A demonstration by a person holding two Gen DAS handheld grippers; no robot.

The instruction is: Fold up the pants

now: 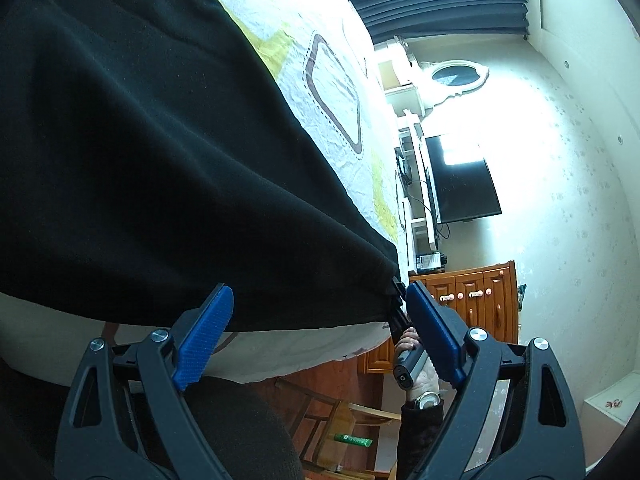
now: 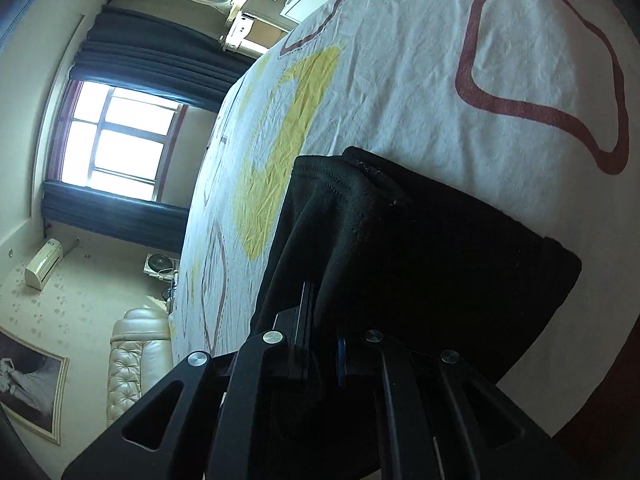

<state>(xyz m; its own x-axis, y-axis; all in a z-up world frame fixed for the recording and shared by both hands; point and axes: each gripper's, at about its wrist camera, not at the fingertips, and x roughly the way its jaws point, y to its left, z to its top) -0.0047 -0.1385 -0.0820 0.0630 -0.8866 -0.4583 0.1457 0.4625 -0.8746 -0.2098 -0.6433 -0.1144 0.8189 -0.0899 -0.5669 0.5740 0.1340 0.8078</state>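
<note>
Black pants (image 1: 140, 160) lie on the bed (image 1: 320, 92). Right gripper (image 2: 320, 344) fingers clamp one corner; left gripper (image 1: 316, 328) fingers spread wide, empty (edge just ahead). Risk: one-sided pull skews the fold.

Daylight floods through the window (image 2: 116, 144), blowing out its panes and glaring off the wall (image 1: 560, 128); the black pants (image 1: 140, 152) read nearly detailless, and both fisheye views bend strongly toward their edges

Patterned bed sheet (image 2: 400, 80) carries black pants (image 2: 420, 248)
</note>
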